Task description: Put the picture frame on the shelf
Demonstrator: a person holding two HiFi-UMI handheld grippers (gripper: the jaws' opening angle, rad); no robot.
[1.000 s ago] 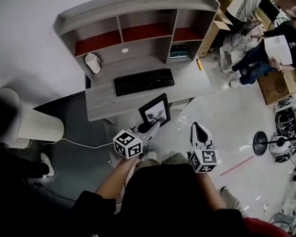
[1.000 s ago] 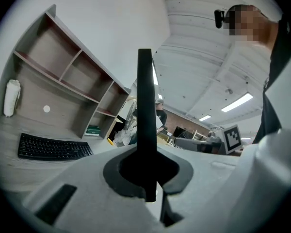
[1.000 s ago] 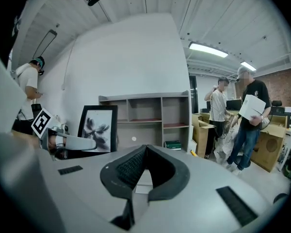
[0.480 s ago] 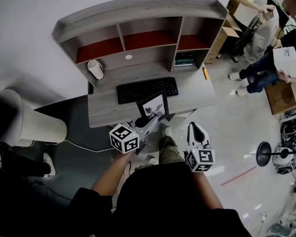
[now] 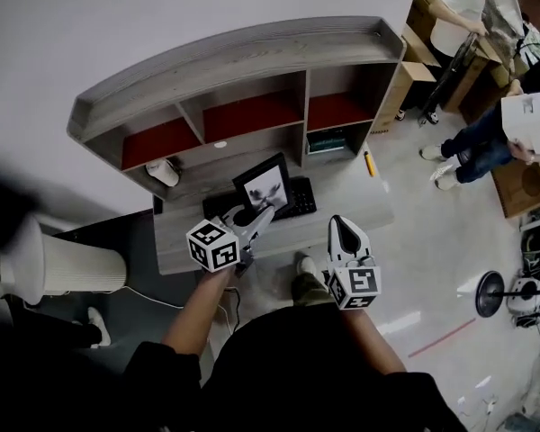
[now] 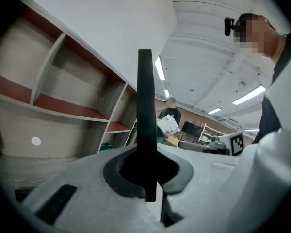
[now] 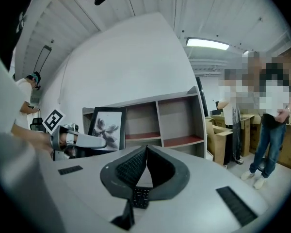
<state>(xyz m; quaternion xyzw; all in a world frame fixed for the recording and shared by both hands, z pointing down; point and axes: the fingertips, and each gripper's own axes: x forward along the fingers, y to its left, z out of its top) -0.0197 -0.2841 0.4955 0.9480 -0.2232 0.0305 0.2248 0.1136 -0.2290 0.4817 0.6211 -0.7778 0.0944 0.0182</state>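
Head view: frame (image 5: 263, 184) clamped by its lower edge in left gripper (image 5: 255, 216), upright over keyboard (image 5: 299, 200) and desk (image 5: 351, 189), just in front of shelf (image 5: 243, 58) — not yet on it. Left gripper view: jaws pinched on the frame's thin black edge, seen end-on. Right gripper (image 5: 340, 225) — jaws together, nothing between, low beside the left, near the desk's front edge. Person (image 5: 477, 147) at far right, well apart.

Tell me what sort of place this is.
Probably a lab or workshop staged as an office corner: a desk with a shelf hutch and keyboard stands on bare floor, with cardboard boxes and an equipment stand nearby.
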